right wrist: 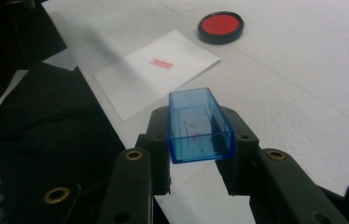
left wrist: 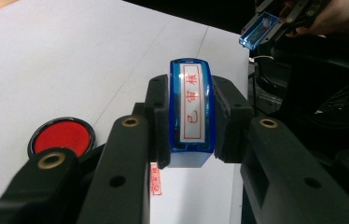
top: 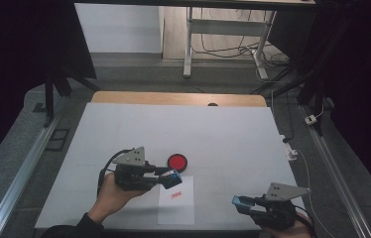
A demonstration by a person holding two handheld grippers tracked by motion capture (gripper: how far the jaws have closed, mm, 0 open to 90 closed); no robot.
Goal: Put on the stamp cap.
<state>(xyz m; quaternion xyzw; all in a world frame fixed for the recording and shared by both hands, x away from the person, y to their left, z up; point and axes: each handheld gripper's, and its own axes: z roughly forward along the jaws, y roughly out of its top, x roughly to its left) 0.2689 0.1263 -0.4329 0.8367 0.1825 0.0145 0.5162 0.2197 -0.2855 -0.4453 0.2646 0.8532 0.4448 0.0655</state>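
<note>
Stamp work fills the lower half of the high view. Left of centre, the left gripper [top: 172,178] is clenched on a blue stamp [top: 172,179], held just above the top edge of a white sheet of paper [top: 176,208] that lies on the white tabletop [top: 223,139]. In the left gripper view the stamp [left wrist: 191,112] sits between both jaws, its face with red characters turned to the camera. A red imprint [top: 176,194] marks the sheet. Just above sits a round red ink pad [top: 177,161]. At lower right the right gripper [top: 238,202] grasps the clear blue stamp cap [right wrist: 199,126], its open end facing away
</note>
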